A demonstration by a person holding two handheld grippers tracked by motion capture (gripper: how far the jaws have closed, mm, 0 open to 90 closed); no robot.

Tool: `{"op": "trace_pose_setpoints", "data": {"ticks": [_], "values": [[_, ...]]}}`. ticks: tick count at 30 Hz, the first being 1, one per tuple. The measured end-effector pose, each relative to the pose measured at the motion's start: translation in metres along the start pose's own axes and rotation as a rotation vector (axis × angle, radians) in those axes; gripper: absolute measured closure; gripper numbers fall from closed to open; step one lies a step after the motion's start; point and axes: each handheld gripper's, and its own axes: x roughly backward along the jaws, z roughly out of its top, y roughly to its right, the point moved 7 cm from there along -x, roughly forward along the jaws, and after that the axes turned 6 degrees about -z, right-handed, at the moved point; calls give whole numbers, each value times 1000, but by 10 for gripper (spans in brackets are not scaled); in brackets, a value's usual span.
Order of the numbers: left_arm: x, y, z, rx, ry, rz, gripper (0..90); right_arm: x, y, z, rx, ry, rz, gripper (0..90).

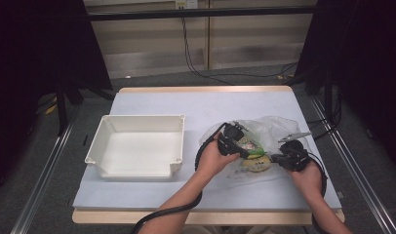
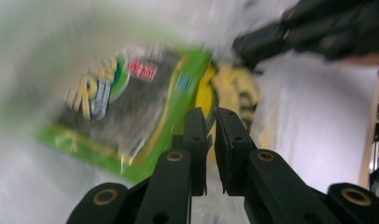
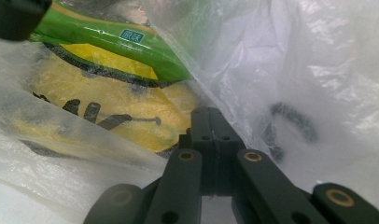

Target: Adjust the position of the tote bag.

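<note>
Right gripper view: right tool [image 3: 210,116] pinches the plastic bag [image 3: 295,70] wall, likely holding it open, while left tool [image 2: 210,121], nearly pressed together, goes after the green packet [image 2: 127,102] inside, on the counter [image 1: 152,195].

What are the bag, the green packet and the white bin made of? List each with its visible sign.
Bag: thin clear plastic film, likely; it crinkles, shines, and shows its contents through it.
Green packet: glossy printed plastic wrap, it seems; light streaks run along its surface.
White bin: rigid moulded plastic by its look; matte, with smooth even walls and a flanged rim.
</note>
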Motion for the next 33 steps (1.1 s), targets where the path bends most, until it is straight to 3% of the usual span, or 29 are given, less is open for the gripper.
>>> {"op": "trace_pose_setpoints", "data": {"ticks": [5, 10, 17, 22, 25, 29, 32, 33], "values": [[1, -5, -22, 10, -22, 18, 836, 0, 6, -1, -8, -6, -9, 900], [-1, -8, -32, 18, -28, 40, 835, 4, 4, 7, -11, 31, 1, 887], [-5, -5, -36, 6, -38, 35, 783, 1, 4, 19, -13, 48, -41, 642], [-6, -5, -37, 11, -26, 33, 767, -12, 9, 17, -32, 19, -44, 595], [-5, -5, -39, 0, -53, 31, 793, -20, 9, 13, -16, 3, -44, 636], [-6, -3, -40, 12, -40, 25, 875, -18, 8, 11, -8, 10, -8, 883], [-4, -4, -44, 11, -50, 6, 900, -14, 9, 7, 0, -18, 21, 900], [-4, -3, -44, 27, -41, 2, 900, -11, 10, 4, 3, -32, 32, 900]]}}
